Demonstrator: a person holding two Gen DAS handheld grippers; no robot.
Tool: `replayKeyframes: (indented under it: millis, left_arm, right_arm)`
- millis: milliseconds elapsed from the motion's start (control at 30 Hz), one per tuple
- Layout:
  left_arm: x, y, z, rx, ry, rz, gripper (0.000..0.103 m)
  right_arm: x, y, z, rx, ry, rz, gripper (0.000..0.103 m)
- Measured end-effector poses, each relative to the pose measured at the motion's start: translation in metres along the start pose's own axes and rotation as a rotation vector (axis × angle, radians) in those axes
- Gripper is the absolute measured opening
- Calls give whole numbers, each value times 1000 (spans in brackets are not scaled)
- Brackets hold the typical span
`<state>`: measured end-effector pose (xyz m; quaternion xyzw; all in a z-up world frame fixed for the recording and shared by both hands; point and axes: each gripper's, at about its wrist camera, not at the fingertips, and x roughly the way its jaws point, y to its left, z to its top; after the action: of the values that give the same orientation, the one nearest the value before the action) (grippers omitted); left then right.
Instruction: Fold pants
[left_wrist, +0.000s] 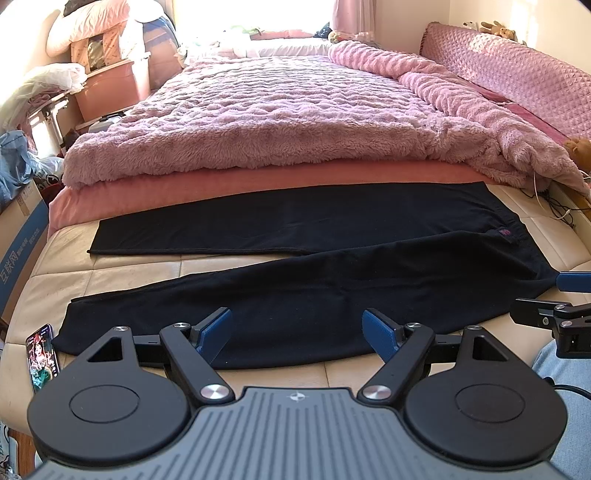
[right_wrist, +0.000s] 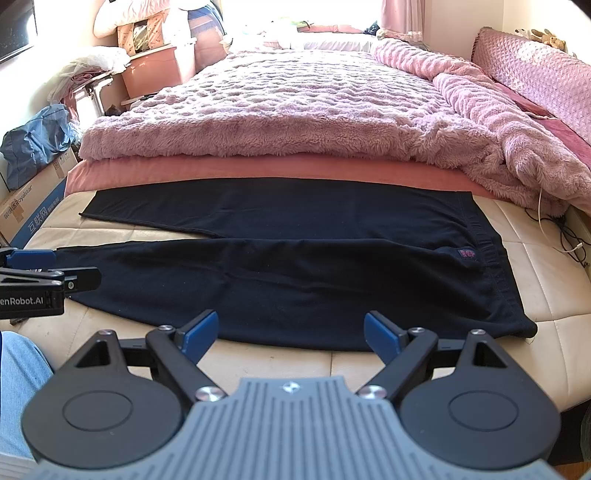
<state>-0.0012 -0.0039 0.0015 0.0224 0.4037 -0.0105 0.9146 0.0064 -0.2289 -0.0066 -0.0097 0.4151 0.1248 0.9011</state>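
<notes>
Okay, the black pants (left_wrist: 295, 288) lie flat across the cream bench top (left_wrist: 122, 273) at the foot of the bed, long axis running left to right in front of me. Waistband (right_wrist: 491, 258) sits to the right, both leg hems to the left, and the legs splay apart in a shallow V. My left gripper (left_wrist: 297, 334) hovers at the near leg's near edge, jaws spread wide, holding nothing. My right gripper (right_wrist: 290, 332) does the same nearer the waist end, also released and empty. So left is nearer the cuffs, right nearer the waistband corner (right_wrist: 524, 328). The cloth lies just ahead of and below both sets of jaws. I reckon the near leg goes over the far one first.
</notes>
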Motion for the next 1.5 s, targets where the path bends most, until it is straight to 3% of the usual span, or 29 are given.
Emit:
replayKeyframes:
  millis: [233,367,567,700,800,933,1000,1033,1067,1133,1267,1433,1500]
  left_arm:
    - [0,0,0,0,0,-2,94]
    - [2,-1,2,34,-30,3,89]
    - [22,15,7,170,-63,6,73]
    - [45,29,-1,305,-57,-10,56]
    - [62,36,-11,433,-34,-39,52]
    - [90,42,-33,629,34,-13,51]
    - [102,46,-48,708,81,-3,51]
    - [109,47,-55,748,99,5,51]
    - [116,47,-62,794,117,18,51]
    - [126,51,-77,873,155,43,52]
    - [142,61,-98,991,206,107,52]
    - [147,63,-109,1089,179,200,52]
    - [152,64,-115,1159,177,271,51]
  right_arm:
    - [0,0,0,2,0,0,82]
    - [0,-3,-1,1,-14,8,82]
    - [-8,-30,-4,1,-188,3,82]
    - [-7,-62,-5,7,-284,-6,83]
    - [8,-87,-2,-22,-236,-45,82]
    - [32,-114,-7,-76,-115,-171,82]
    - [42,-130,-12,-103,-75,-194,79]
    - [48,-139,-14,-118,-50,-201,70]
    - [54,-147,-16,-140,-22,-208,54]
    - [65,-159,-19,-187,28,-235,44]
    - [83,-182,-23,-269,92,-249,44]
    - [98,-200,-33,-321,143,-281,44]
    - [103,-201,-37,-328,151,-282,44]
